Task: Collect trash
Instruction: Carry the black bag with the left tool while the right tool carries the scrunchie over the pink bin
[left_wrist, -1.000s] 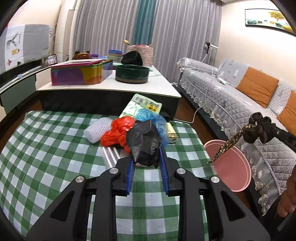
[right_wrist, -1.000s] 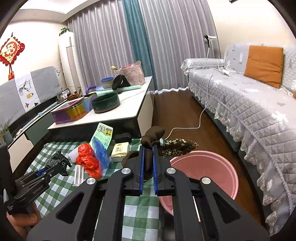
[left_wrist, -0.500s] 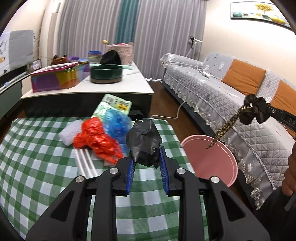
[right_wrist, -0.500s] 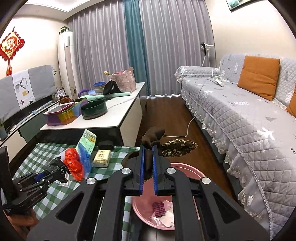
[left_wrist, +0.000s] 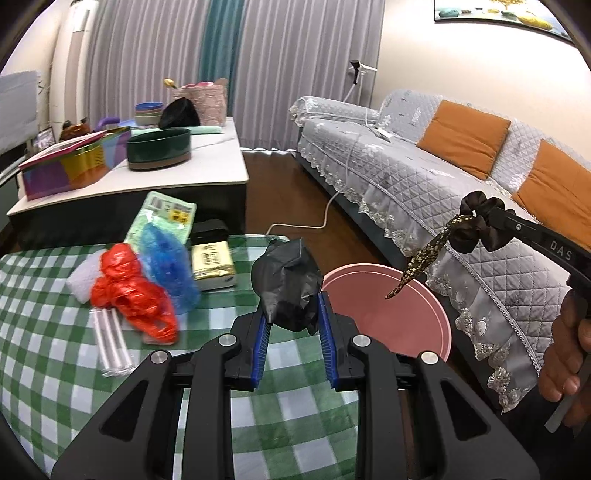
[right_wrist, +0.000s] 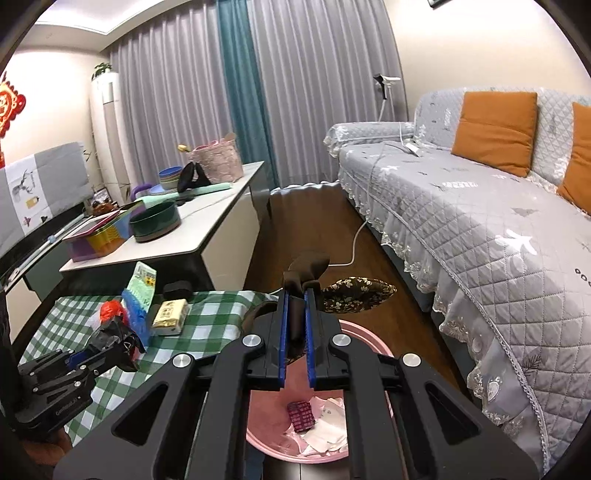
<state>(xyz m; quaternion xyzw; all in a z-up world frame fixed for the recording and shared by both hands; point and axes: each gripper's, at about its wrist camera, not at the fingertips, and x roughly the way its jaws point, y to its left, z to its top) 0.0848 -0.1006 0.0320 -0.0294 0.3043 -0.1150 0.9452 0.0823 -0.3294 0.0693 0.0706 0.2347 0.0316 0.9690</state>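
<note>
Your left gripper (left_wrist: 291, 325) clamps a crumpled black plastic bag (left_wrist: 286, 284) beside the round pink plastic bin (left_wrist: 436, 321); your right gripper (right_wrist: 295, 325) pinches a brown fabric scrunchie (right_wrist: 308, 264) above it.

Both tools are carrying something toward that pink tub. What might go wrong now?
The crumpled black plastic bag in the left hand-held gripper is over the checked tablecloth, short of the round pink plastic bin; released now, it would miss. The brown fabric scrunchie pinched in the right hand-held gripper trails a floral tail that may snag the rim.
</note>
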